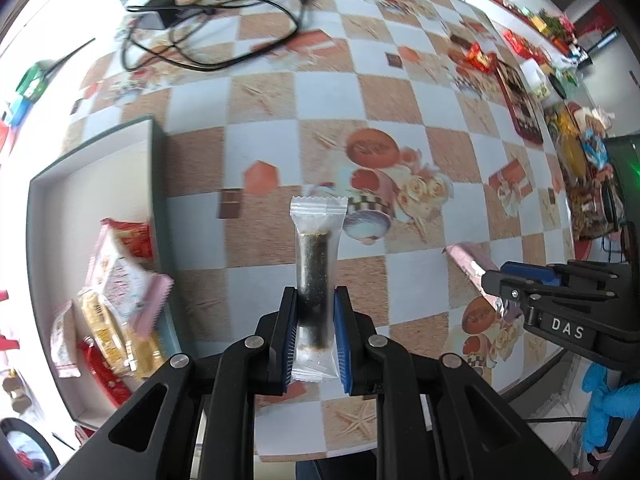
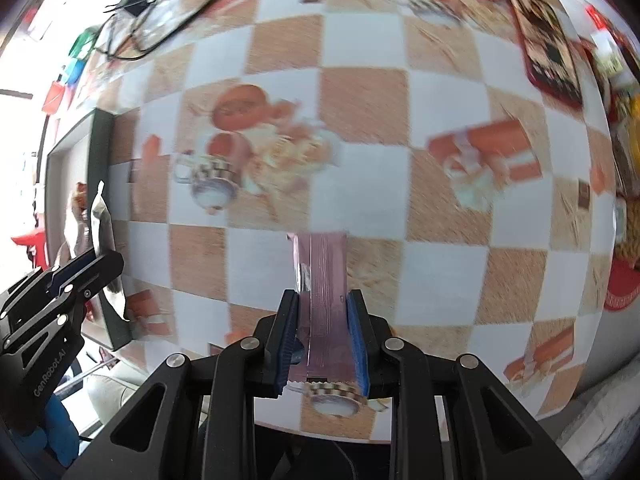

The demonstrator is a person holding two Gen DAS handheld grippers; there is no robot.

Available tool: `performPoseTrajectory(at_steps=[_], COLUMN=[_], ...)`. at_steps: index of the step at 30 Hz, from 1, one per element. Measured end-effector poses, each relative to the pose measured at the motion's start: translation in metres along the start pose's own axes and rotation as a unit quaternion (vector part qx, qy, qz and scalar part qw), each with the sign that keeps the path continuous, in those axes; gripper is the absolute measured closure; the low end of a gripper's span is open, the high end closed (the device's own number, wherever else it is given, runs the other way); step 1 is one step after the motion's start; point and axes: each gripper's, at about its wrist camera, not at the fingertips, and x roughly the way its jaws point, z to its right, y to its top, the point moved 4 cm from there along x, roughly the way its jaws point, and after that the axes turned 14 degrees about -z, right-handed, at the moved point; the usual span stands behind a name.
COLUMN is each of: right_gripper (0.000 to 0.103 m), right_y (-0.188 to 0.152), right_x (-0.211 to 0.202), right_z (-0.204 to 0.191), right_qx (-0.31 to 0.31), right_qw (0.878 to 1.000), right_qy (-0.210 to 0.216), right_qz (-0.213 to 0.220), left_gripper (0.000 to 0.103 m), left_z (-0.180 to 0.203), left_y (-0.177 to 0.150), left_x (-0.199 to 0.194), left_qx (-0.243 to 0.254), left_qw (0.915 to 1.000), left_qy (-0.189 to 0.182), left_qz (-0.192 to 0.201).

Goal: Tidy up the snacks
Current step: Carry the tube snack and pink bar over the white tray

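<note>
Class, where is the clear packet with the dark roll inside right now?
In the left wrist view, the clear packet is clamped in the left gripper, above the checked tablecloth, right of the grey box.

A home dining spot, my counter (image 1: 400, 92) under a checkered printed oilcloth, charger cable (image 1: 208, 28) lying loose, wrapped snacks (image 1: 520, 46) heaped along its far edge, snack box (image 1: 90, 168) beside me

A round table (image 1: 264, 92) carries everything, covered by a checkered tan-and-white oilcloth printed with cups and gift boxes. Directly on it lie a tangle of black cables (image 1: 208, 20), an open grey box (image 1: 154, 152) holding snack packets (image 1: 116, 292), and a dark red tray (image 1: 522, 108).
</note>
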Motion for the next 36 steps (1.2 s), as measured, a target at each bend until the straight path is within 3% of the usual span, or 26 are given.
performPoseTrajectory(at_steps=[5, 10, 12, 13, 19, 21, 25, 36], right_gripper=[0.076, 0.075, 0.054, 0.032, 0.030, 0.034, 0.077, 0.077], right_y=[0.006, 0.001, 0.003, 0.004, 0.013, 0.016, 0.013, 0.016], right_x=[-0.005, 0.028, 0.036, 0.038, 0.055, 0.063, 0.062, 0.018], right_z=[-0.013, -0.015, -0.014, -0.012, -0.005, 0.000, -0.012, -0.069], right_qx=[-0.024, -0.036, -0.037, -0.035, -0.015, -0.011, -0.030, -0.079], right_qw=[1.000, 0.997, 0.996, 0.996, 0.994, 0.994, 0.993, 0.996], right_qy=[-0.013, -0.050, -0.064, -0.072, -0.093, -0.091, -0.101, -0.041], right_qz=[0.001, -0.040, -0.047, -0.044, -0.050, -0.057, -0.045, -0.006], left_gripper=[0.083, 0.083, 0.083, 0.083, 0.083, 0.083, 0.083, 0.083], left_z=[-0.025, -0.038, -0.039, -0.040, -0.038, -0.039, -0.043, -0.069], left_y=[-0.011, -0.017, -0.019, -0.020, -0.024, -0.025, -0.027, -0.031], left_x=[-0.012, -0.010, -0.007, -0.005, 0.000, -0.001, -0.005, -0.031], left_qx=[-0.018, -0.027, -0.028, -0.028, -0.024, -0.026, -0.032, -0.068], left_qw=[0.9998, 0.9996, 0.9996, 0.9996, 0.9996, 0.9995, 0.9994, 0.9973], left_qy=[-0.003, -0.008, -0.010, -0.011, -0.012, -0.012, -0.010, -0.014], left_qz=[0.011, 0.006, 0.002, -0.001, -0.009, -0.009, -0.007, 0.023])
